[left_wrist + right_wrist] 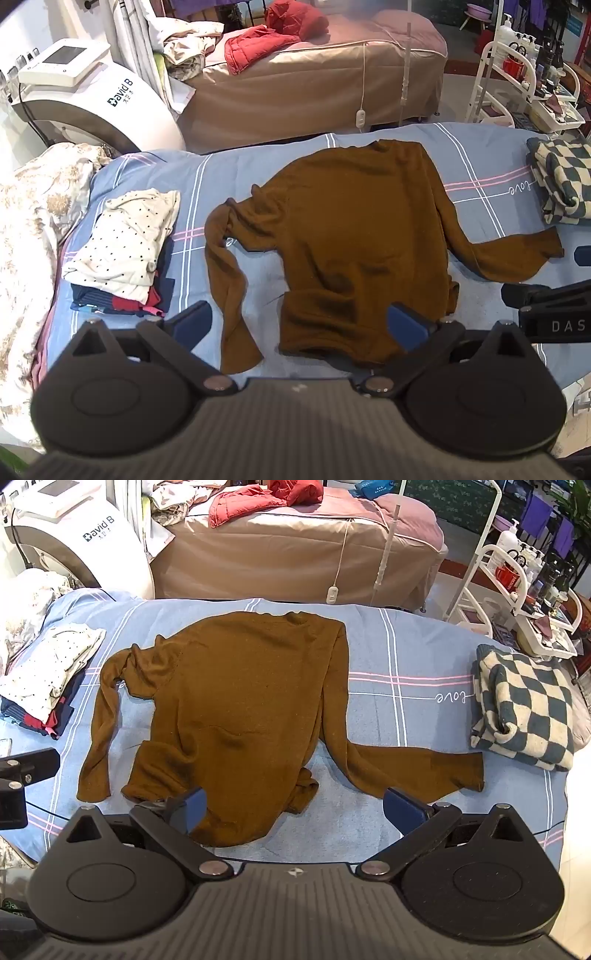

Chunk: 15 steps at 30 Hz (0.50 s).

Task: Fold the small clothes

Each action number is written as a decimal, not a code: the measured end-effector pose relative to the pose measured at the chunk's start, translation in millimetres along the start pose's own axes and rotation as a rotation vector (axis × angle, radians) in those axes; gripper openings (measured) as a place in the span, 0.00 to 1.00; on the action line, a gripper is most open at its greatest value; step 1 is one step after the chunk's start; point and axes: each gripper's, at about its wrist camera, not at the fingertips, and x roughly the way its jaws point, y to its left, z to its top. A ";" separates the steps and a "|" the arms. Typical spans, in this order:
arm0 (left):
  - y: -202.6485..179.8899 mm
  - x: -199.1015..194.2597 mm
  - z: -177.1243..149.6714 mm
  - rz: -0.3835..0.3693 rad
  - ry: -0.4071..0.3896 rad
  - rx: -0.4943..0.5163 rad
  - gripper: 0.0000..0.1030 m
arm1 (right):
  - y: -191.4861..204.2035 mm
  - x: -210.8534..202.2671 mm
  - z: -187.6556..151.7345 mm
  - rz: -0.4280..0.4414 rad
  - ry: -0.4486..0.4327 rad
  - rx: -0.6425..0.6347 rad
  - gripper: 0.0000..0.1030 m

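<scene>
A brown long-sleeved sweater [354,236] [236,701] lies spread on the blue plaid bedsheet [480,173] [388,709], collar at the far side, hem towards me. Its left sleeve hangs down beside the body; its right sleeve stretches out to the right. My left gripper [301,323] hovers open above the hem's left part, nothing between its blue pads [406,326]. My right gripper [295,806] is open above the hem's rumpled right corner, holding nothing. Each gripper's edge shows in the other's view.
A stack of folded clothes topped by a white dotted garment [125,240] [48,668] sits at the left. A folded checkered blanket [565,181] [524,709] lies at the right. A floral quilt [33,229], another bed [314,74], a white machine [74,85] and a trolley [524,587] stand beyond.
</scene>
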 end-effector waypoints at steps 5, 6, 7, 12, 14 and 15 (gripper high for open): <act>3.3 1.1 -0.8 0.013 0.005 0.002 1.00 | -0.3 0.4 0.0 -0.004 0.007 0.004 1.00; 4.6 1.4 -1.0 0.013 0.005 0.000 1.00 | -0.3 0.4 -0.2 -0.006 0.005 0.000 1.00; 6.1 1.6 -1.5 0.013 0.006 -0.003 1.00 | -0.4 0.4 -0.1 -0.005 0.004 0.002 1.00; 4.9 5.6 0.0 0.016 0.016 -0.014 1.00 | 0.3 1.6 0.0 -0.003 0.002 0.000 1.00; 4.7 5.5 0.4 0.016 0.018 -0.013 1.00 | 1.0 2.4 0.4 -0.005 0.001 -0.001 1.00; 4.9 5.6 0.2 0.017 0.020 -0.013 1.00 | 0.2 2.0 1.3 -0.004 0.003 -0.001 1.00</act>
